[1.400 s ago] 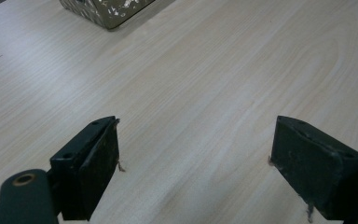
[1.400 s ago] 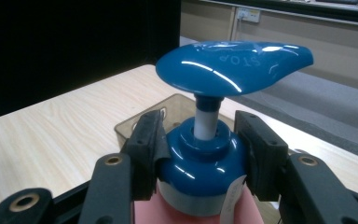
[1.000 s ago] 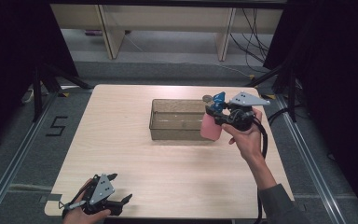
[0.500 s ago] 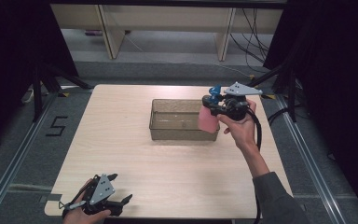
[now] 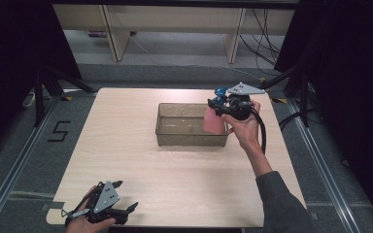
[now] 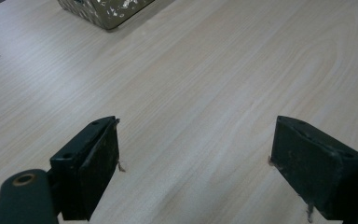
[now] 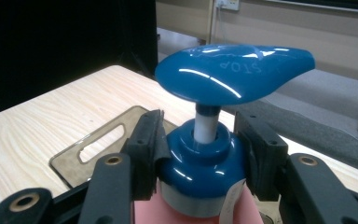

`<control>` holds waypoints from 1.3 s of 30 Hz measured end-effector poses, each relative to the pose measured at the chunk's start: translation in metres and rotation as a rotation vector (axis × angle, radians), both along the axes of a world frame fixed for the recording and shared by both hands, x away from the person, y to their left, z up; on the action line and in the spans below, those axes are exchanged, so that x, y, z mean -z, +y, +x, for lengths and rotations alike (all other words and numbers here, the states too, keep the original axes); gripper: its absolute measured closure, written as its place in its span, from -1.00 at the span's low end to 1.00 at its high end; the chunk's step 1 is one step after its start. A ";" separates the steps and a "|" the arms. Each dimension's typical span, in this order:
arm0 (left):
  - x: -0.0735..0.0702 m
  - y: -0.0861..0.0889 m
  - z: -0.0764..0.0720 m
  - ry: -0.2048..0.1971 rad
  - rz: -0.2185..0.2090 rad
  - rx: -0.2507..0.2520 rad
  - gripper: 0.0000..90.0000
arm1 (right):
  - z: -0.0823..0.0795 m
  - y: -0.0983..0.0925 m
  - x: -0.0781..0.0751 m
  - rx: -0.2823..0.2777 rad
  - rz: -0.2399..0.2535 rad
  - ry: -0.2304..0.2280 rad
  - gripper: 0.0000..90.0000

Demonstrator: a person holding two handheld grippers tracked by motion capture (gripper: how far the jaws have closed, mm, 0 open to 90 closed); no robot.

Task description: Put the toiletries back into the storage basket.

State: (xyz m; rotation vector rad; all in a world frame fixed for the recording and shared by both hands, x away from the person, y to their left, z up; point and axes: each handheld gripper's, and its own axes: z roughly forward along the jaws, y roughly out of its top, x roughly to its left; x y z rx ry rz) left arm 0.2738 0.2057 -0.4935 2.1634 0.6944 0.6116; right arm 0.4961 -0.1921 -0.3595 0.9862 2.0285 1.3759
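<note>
Pink pump bottle [image 5: 213, 122] with blue pump head [image 7: 235, 72] embossed "STOP", upright, spout pointing left in high view. Clamped at collar by right gripper [image 7: 204, 151], over right end of clear bin [image 5: 175, 127]. Left gripper [image 6: 196, 163] wide apart on table [image 5: 126, 145].

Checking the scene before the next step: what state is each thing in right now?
Pink pump bottle: upright, held at its blue collar, over the bin's right end.
Clear bin: upright on the table, open-topped.
Right hand-held gripper: shut on the bottle.
Left hand-held gripper: open, holding nothing, over bare table.
</note>
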 end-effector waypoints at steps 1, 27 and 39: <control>0.000 0.000 0.000 0.004 -0.006 -0.002 -0.67 | 0.001 0.000 0.001 0.002 -0.003 0.001 0.20; 0.000 0.000 0.000 -0.007 -0.015 -0.005 -0.67 | 0.017 0.000 0.022 0.056 0.008 0.031 0.20; 0.000 0.000 0.000 -0.005 -0.012 -0.008 -0.67 | 0.020 -0.005 0.031 0.060 -0.008 0.047 0.20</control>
